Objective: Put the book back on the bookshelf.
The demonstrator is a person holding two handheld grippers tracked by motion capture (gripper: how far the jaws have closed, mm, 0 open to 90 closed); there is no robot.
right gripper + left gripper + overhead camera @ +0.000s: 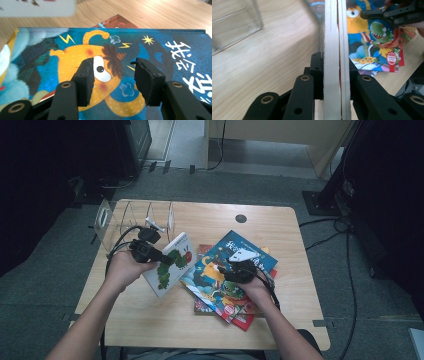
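Caterpillar book (171, 264), white and thick-paged, clamped in left tongs (166, 259).

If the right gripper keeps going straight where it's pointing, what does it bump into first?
Most likely the blue picture book on top of the pile. The right gripper points down at its cover with open jaws, and nothing lies between them and the orange one-eyed monster. How much gap remains is hard to judge.

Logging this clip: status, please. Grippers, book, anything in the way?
Left gripper shut on white caterpillar book, lifted clear of pile. Right gripper open over blue book, holding nothing. Clear rack stands behind, path unobstructed.
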